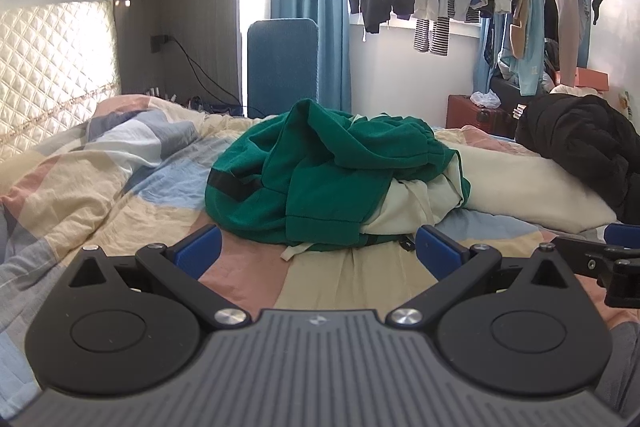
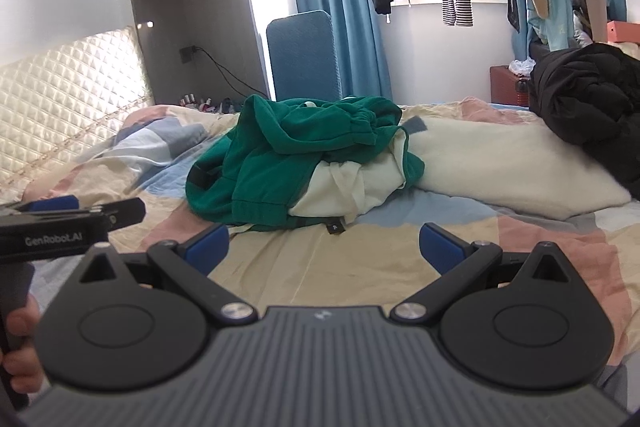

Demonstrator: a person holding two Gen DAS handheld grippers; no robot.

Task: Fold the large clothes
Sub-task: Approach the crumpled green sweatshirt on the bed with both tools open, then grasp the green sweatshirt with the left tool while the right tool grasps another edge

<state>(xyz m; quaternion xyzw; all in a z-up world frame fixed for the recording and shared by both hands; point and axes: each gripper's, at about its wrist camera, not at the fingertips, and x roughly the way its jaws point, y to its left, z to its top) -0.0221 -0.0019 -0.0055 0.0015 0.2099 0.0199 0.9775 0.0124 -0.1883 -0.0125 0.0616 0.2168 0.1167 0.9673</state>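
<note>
- The green garment (image 1: pixel 320 171) is seen heaped, unfolded, on the patchwork bedspread (image 1: pixel 120 187), at 12 o'clock from both tools, with a pale pillow (image 1: pixel 520 183) touching it at 3 o'clock.
- The left gripper (image 1: pixel 318 249) is held spread and empty, short of the heap.
- The right gripper (image 2: pixel 324 245) is likewise spread, with nothing pinched.
- Nothing is judged folded yet; spreading flat and every fold remain.

right gripper (image 2: pixel 323 245): jaws wide, empty | green garment (image 2: pixel 280 167): crumpled ahead on patchwork bedspread (image 2: pixel 360 267) | left gripper (image 2: pixel 72 215): beside, left
</note>
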